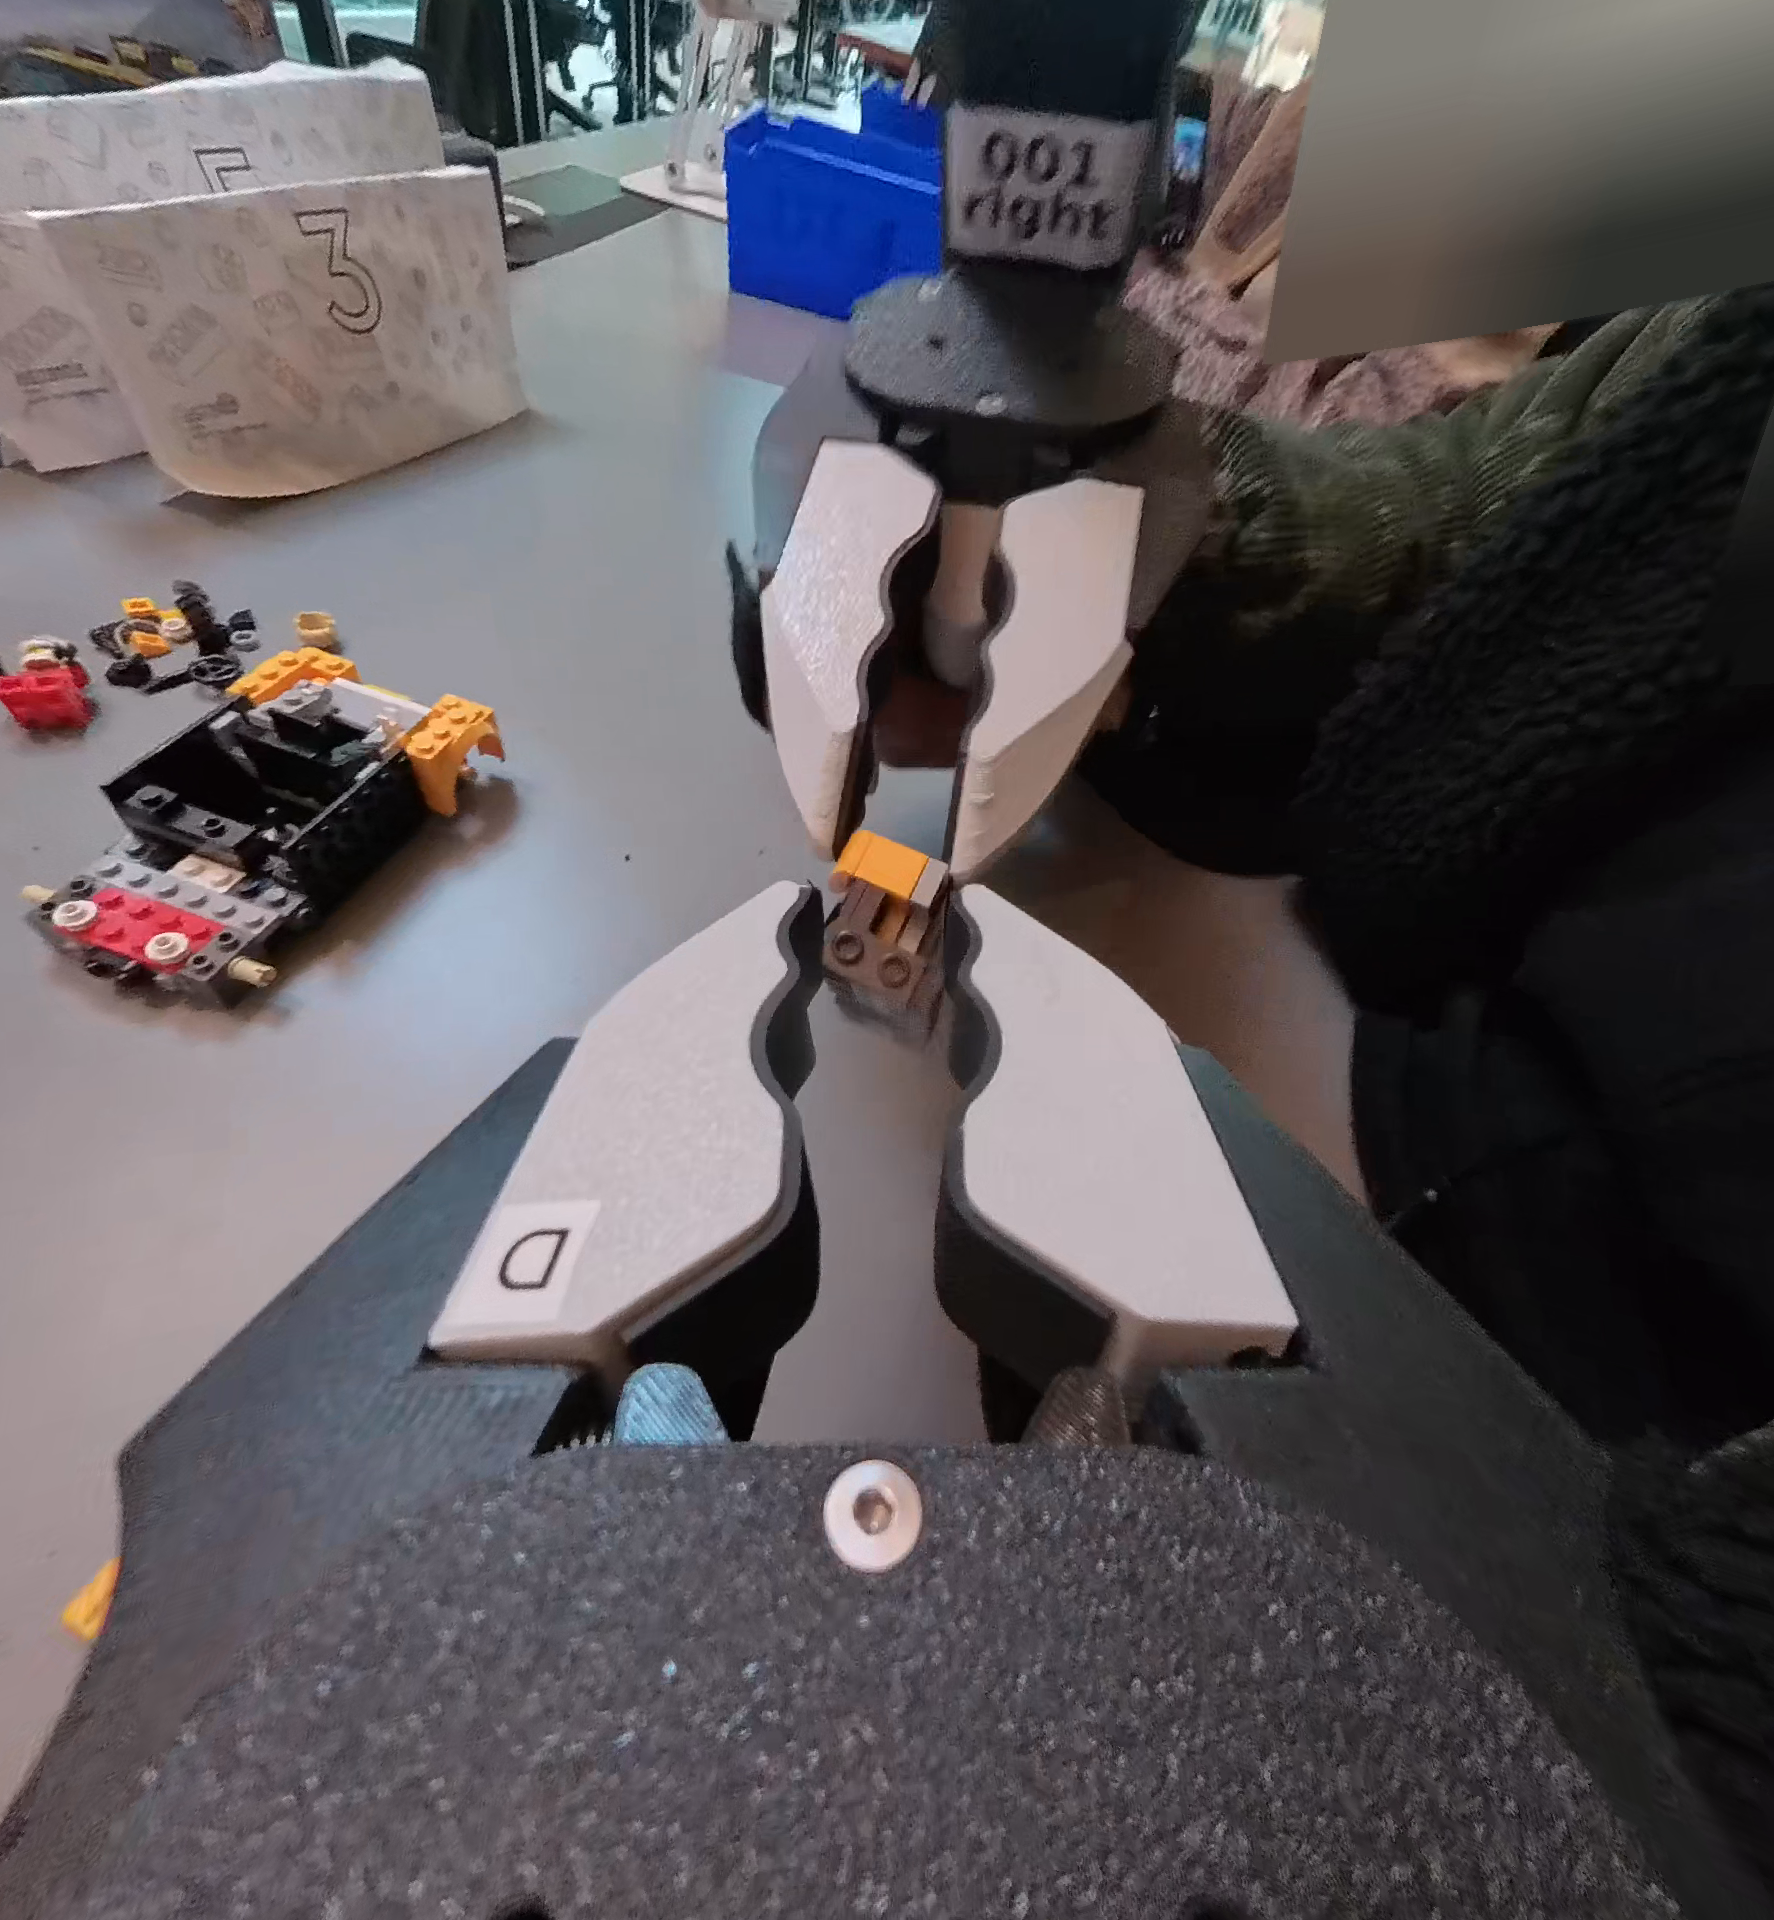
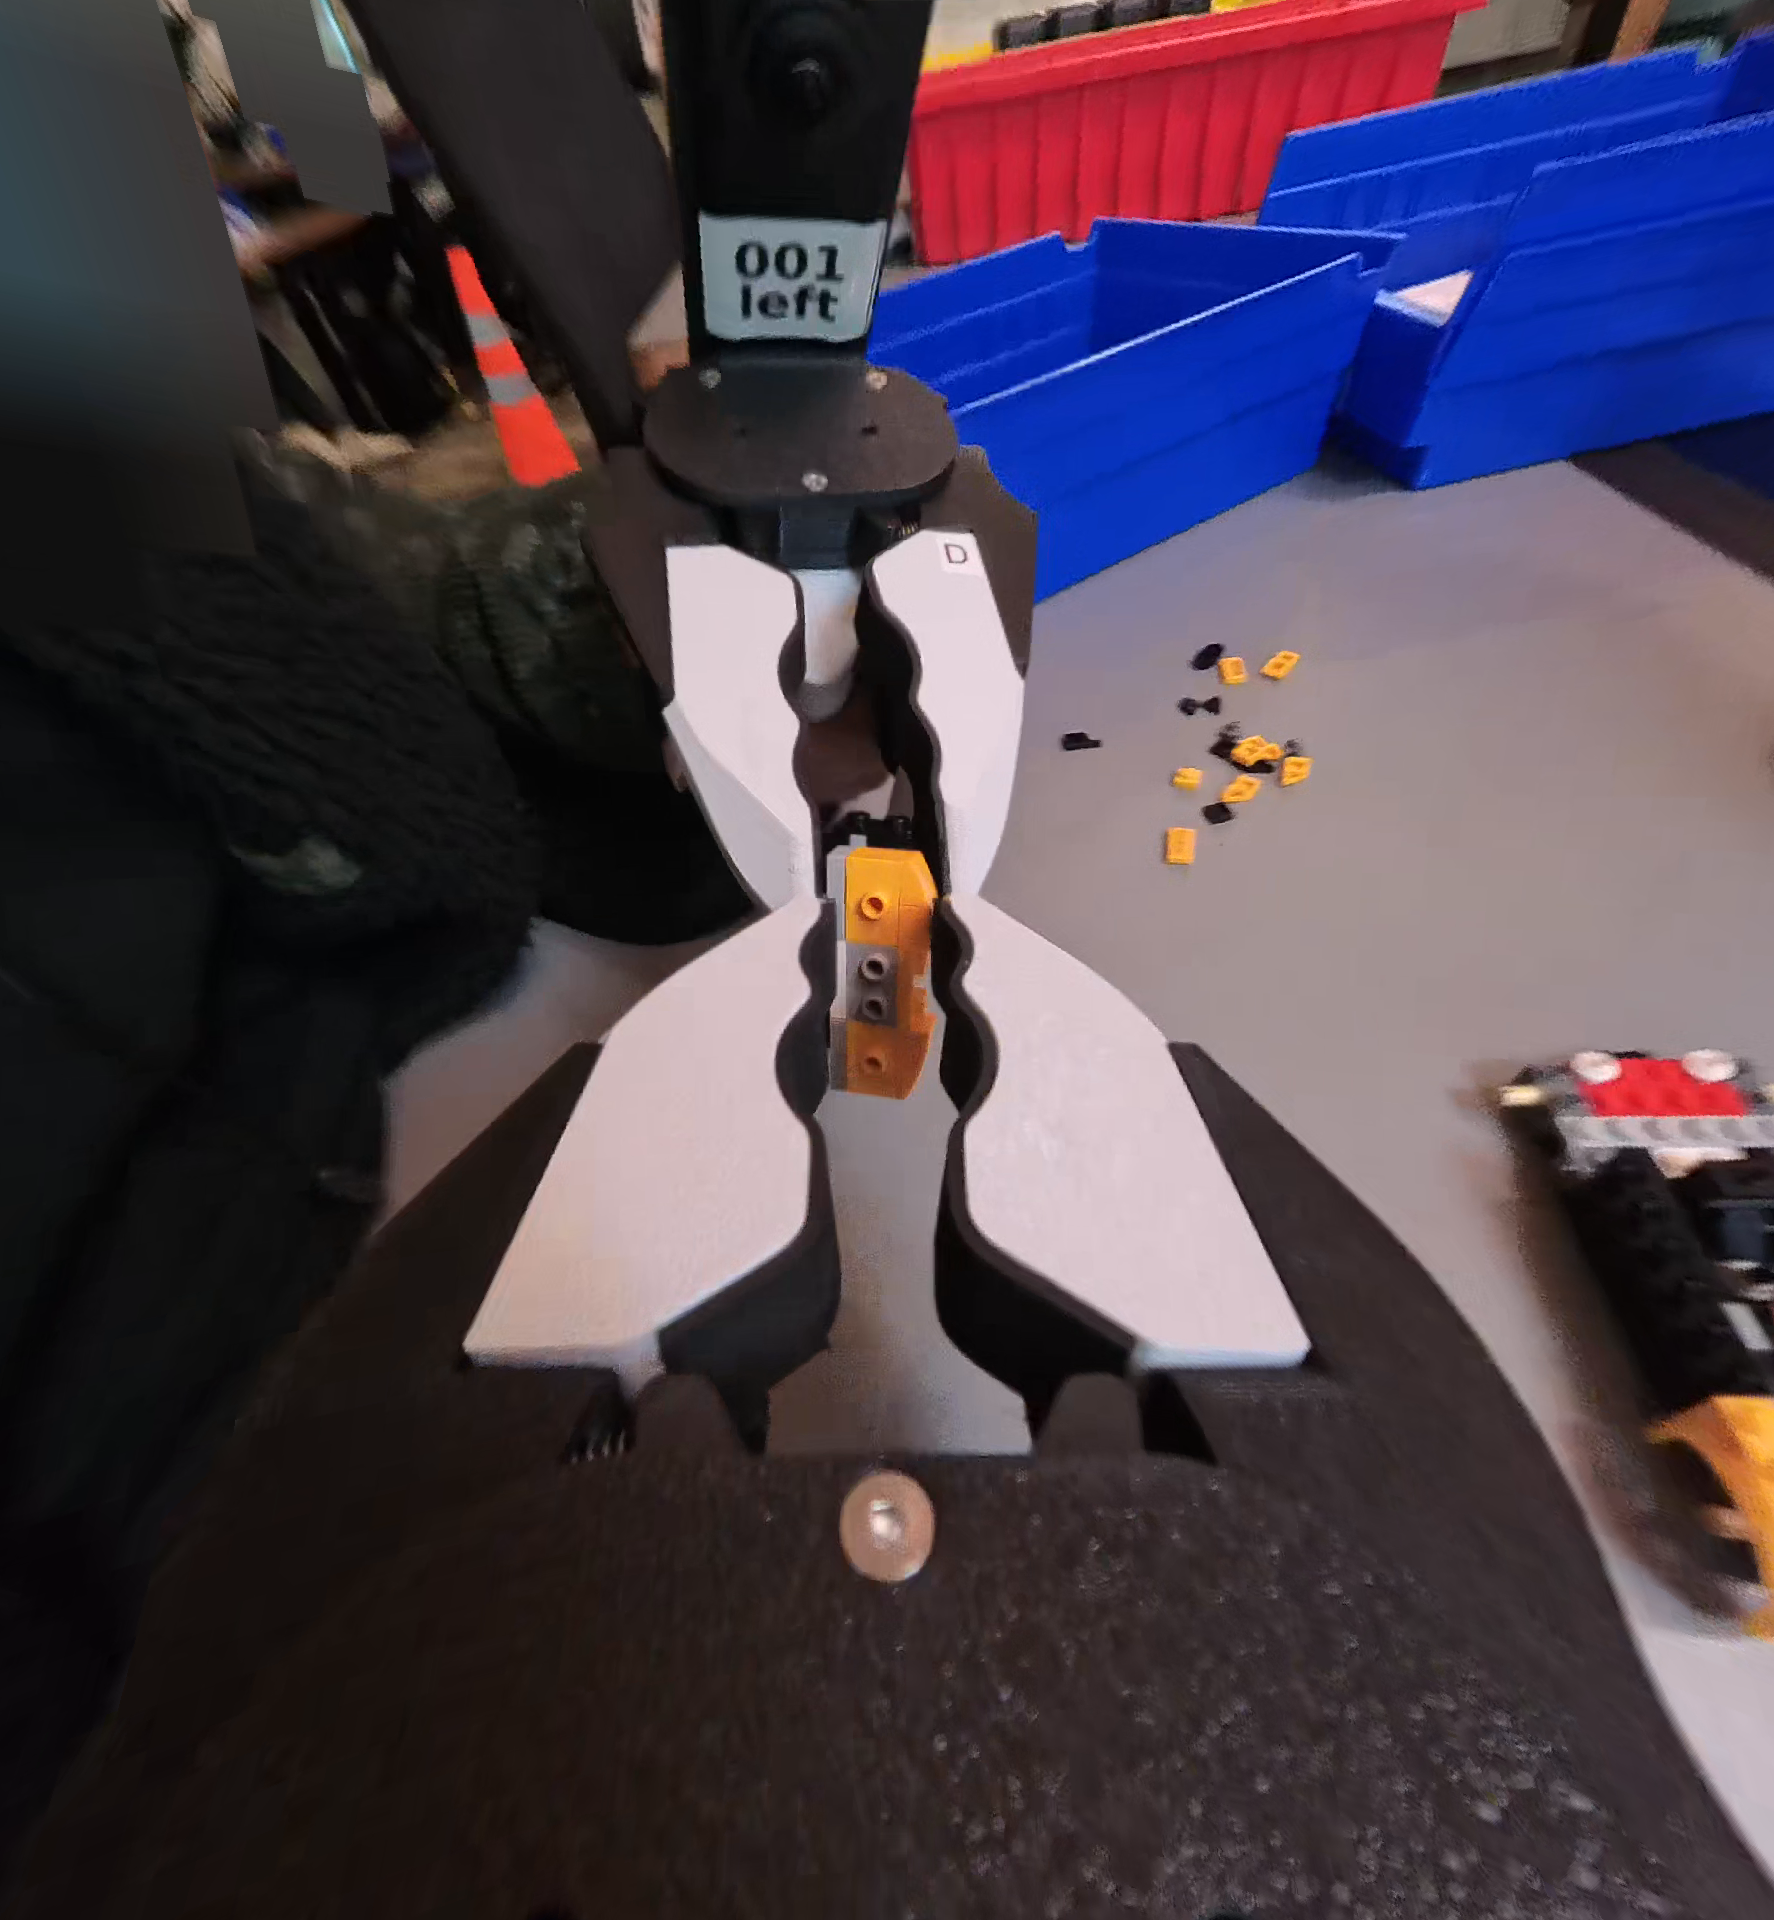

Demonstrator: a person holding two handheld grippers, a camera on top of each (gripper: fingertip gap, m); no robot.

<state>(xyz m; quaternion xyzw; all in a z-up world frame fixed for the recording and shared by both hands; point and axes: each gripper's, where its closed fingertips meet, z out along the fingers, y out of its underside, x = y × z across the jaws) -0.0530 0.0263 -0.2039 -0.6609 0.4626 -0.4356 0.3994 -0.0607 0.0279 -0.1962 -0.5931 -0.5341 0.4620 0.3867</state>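
So the left claw [image 1: 888, 904] was nearly closed, pinching a small dark studded brick [image 1: 872, 951] right at its tips. The right-hand finger [image 1: 976, 966] was clearly against it. The other side looked like it touched too, but it was tight to call.

Facing it nose to nose, the right claw [image 2: 883, 914] was also narrowed down, clamped on an orange-and-grey brick block [image 2: 883, 977] running lengthwise between its pads. The block and the dark brick were touching, both lifted off the grey table [image 1: 550, 623] in the gap between the two claws.

My take is that with bits this tiny held only at the fingertips, the claws wanted to stay dead in line, because any twist looked likely to lever a piece out. The right one had more pad on its block, so it looked like the steadier anchor.

Further out, a half-built black, grey, red and orange car [image 1: 239, 821] sat well off to the left, with a scatter of loose small parts [image 1: 166, 634] behind it and white paper bags [image 1: 270, 332] beyond. The other view had loose orange and black bits [image 2: 1247, 758] and blue bins [image 2: 1226, 353] at the back. A dark fuzzy sleeve [image 1: 1434, 623] was behind the right claw.
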